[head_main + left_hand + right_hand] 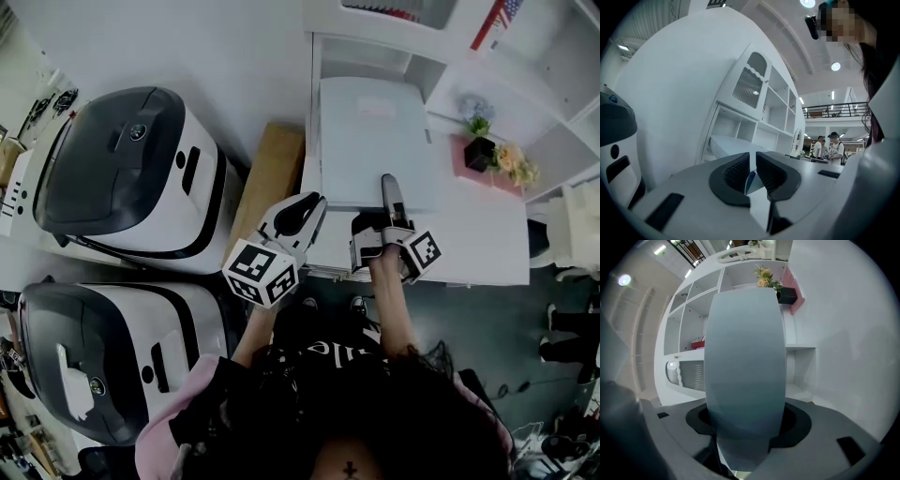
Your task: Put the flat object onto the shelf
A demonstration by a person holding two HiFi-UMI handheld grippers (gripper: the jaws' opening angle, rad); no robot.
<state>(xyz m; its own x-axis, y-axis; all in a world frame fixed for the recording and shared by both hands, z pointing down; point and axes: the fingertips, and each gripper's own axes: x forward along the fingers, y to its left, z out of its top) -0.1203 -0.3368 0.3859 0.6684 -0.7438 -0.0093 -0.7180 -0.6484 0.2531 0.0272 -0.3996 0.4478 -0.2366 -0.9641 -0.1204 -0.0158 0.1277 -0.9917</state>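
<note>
The flat object [370, 141] is a pale blue-grey slab lying on the white shelf unit [478, 248], its far end toward an open compartment. My right gripper [389, 192] is shut on its near edge, one finger on top. In the right gripper view the flat object [743, 357] fills the space between the dark pads and reaches toward the shelf compartments [686, 329]. My left gripper [314, 204] sits at the slab's near left corner. In the left gripper view its pads [736, 173] are almost together on a thin bluish edge, with the flat object [726, 143] lying just beyond.
Two white-and-black machines [131, 178] [103, 356] stand to the left, with a wooden board [272, 178] between them and the shelf. A black pot of flowers [483, 150] sits right of the slab. People [834, 147] stand far off.
</note>
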